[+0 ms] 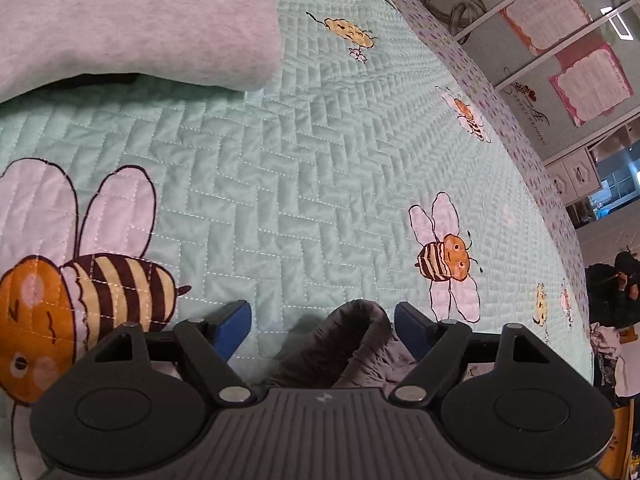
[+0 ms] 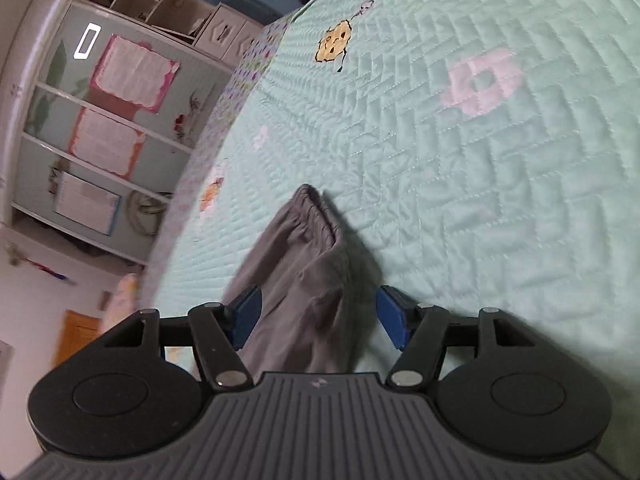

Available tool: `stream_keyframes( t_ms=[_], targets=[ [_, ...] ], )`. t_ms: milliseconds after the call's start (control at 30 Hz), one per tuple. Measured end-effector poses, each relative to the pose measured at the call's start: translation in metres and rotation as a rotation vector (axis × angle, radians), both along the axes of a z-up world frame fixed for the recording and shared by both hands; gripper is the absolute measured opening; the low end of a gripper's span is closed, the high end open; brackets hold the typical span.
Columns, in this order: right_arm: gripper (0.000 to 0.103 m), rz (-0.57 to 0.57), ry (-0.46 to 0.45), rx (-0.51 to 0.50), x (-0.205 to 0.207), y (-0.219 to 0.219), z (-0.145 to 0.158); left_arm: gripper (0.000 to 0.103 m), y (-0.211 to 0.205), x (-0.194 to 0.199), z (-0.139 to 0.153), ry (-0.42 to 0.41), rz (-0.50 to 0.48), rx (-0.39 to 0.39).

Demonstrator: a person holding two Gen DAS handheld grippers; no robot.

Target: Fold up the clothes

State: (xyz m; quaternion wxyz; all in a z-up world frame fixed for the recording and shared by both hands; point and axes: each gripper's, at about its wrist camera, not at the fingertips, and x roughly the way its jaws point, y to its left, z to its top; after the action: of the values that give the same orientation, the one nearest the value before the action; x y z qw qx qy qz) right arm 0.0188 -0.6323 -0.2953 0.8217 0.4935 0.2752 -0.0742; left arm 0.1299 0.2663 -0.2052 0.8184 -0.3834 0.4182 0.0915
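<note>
The dark grey, soft woven garment with a gathered elastic waistband [image 2: 304, 280] lies bunched on the mint-green quilted bedspread printed with bees [image 2: 460, 200], one fold between each pair of tongs. The right tongs [image 2: 318, 316] stand apart around the waistband end, blue pads clear of the cloth; the left tongs [image 1: 322, 330] are likewise spread, a rounded grey fold [image 1: 352, 344] between them, ungripped as far as I can judge. To do this step well, let the cloth settle flat before withdrawing — then smooth the edges square, keeping clear of the light grey heathered knit garment [image 1: 132, 28] further up the bed.
</note>
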Motion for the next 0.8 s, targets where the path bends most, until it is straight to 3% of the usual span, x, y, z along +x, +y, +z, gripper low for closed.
stream_keyframes(
  t_ms=[33, 67, 100, 200, 300, 400, 467, 533, 600, 667, 800],
  targets=[
    [0.052, -0.015, 0.001, -0.02, 0.002, 0.003, -0.002, 0.082, -0.001, 0.001, 0.0, 0.002, 0.0, 0.005],
    [0.029, -0.026, 0.015, -0.031, 0.004, 0.002, -0.002, 0.082, -0.001, 0.002, 0.001, 0.005, -0.001, 0.008],
    [0.017, -0.026, 0.038, -0.046, 0.004, 0.001, -0.002, 0.082, -0.001, 0.002, 0.002, 0.006, -0.002, 0.01],
    [0.016, -0.016, 0.061, -0.109, -0.015, 0.0, 0.011, 0.082, -0.001, 0.0, 0.003, 0.001, -0.003, 0.006],
    [0.014, -0.041, 0.016, -0.172, -0.05, -0.004, 0.03, 0.082, -0.001, -0.001, 0.002, -0.004, -0.014, 0.003],
    [0.018, -0.075, 0.043, -0.097, -0.068, -0.02, 0.019, 0.083, -0.005, 0.002, 0.002, -0.009, -0.033, -0.004],
    [0.01, -0.09, 0.073, -0.027, -0.07, -0.027, 0.004, 0.083, -0.009, 0.003, 0.003, -0.017, -0.052, -0.023],
    [0.018, -0.113, 0.058, 0.013, -0.077, -0.029, 0.0, 0.083, -0.01, 0.001, 0.007, -0.026, -0.066, -0.023],
    [0.053, -0.136, 0.015, 0.035, -0.085, -0.025, 0.004, 0.083, -0.007, 0.0, 0.009, -0.028, -0.073, -0.018],
    [0.065, -0.115, -0.012, 0.029, -0.088, -0.019, 0.007, 0.083, -0.003, -0.001, 0.007, -0.018, -0.063, -0.026],
    [0.068, -0.077, -0.01, -0.023, -0.08, -0.008, 0.009, 0.083, 0.002, -0.003, 0.0, -0.013, -0.04, -0.049]
  ],
)
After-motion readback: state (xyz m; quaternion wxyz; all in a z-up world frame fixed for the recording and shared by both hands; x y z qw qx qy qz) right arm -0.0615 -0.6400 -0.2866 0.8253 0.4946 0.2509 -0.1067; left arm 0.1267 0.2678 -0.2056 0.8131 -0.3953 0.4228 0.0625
